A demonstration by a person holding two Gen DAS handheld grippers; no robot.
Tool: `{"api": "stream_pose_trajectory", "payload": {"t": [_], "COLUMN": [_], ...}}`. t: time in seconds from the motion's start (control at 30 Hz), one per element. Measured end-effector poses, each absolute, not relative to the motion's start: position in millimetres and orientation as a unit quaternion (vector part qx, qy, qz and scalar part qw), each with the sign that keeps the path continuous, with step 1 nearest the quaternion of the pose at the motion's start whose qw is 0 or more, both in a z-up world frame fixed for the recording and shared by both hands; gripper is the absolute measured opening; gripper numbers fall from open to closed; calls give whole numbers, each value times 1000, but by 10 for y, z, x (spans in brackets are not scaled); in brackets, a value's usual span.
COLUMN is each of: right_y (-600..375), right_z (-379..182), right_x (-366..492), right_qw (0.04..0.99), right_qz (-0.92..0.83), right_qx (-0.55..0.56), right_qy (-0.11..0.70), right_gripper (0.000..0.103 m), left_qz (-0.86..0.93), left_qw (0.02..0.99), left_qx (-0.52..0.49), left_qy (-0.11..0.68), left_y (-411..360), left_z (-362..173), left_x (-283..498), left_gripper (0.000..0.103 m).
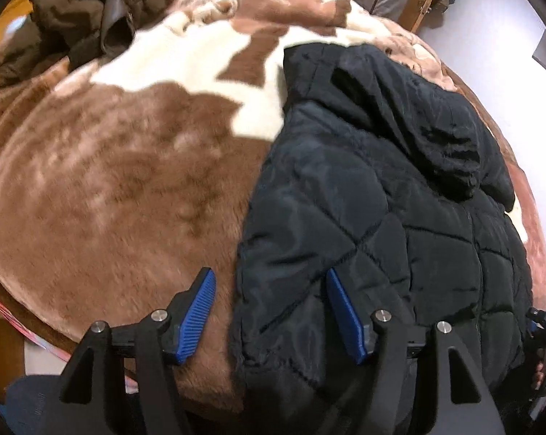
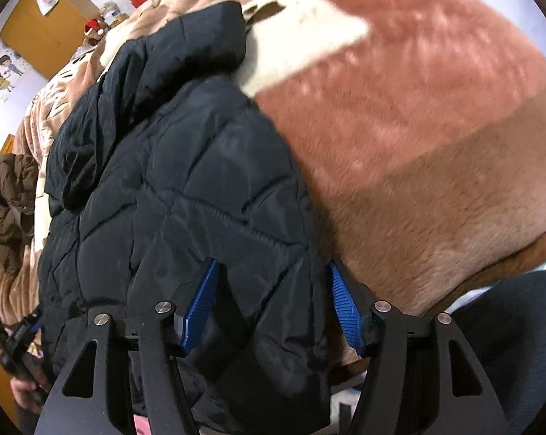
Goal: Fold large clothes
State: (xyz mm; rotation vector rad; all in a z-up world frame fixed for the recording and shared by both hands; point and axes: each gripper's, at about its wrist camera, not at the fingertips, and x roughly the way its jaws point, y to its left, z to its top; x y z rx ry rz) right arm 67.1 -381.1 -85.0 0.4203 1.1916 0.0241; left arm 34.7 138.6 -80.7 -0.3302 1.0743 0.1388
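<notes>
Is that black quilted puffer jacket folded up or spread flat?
Folded into a narrow bundle: the black quilted puffer jacket lies doubled on the brown-and-white plush blanket, its hood laid on top.

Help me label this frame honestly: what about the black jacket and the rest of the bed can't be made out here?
- Black quilted jacket: its near hem is hidden behind the left gripper; in the right wrist view, behind the right gripper.
- Sleeves: not distinguishable in the folds, either view.
- Brown jacket: cut off by the frame edge.
- Blanket: pattern blurred.

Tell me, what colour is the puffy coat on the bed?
Black, with diamond quilting; the coat shows best in the left wrist view.
</notes>
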Motion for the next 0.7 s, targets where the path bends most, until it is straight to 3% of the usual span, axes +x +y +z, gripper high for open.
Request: {"api": "stream_pose_trajectory", "payload": {"t": [0.23,0.27,0.3,0.33,0.37,0.43,0.7], "right_y": [-3784,-3775,-3758,-3724,-3693,-3670,-3702], "right_z": [-969,-952,-921,-874,-804,-690,34], "right_x": [690,688,679,679,657,630,568], "right_qw": [785,784,787,791,797,805,836], "right_qz": [29,34,42,49,59,74,144], "right_qx": [212,210,209,206,200,201,232], "right_qy": [582,583,580,574,567,554,475], "right_gripper": [62,56,48,32,24,17,13], "left_qz": [39,37,35,28,23,17,-29], "left_qw": [823,824,827,829,833,844,882], "left_qx": [-168,-161,-155,-151,-145,-140,-198], "left_qy": [541,541,540,537,533,518,428], "left_y": [1264,1226,1193,1156,1119,1078,1167], "left_z": [-966,-955,-934,-905,-868,-756,22], "left_x": [345,346,343,338,324,289,175], "left_gripper": [66,65,57,45,40,23,17]}}
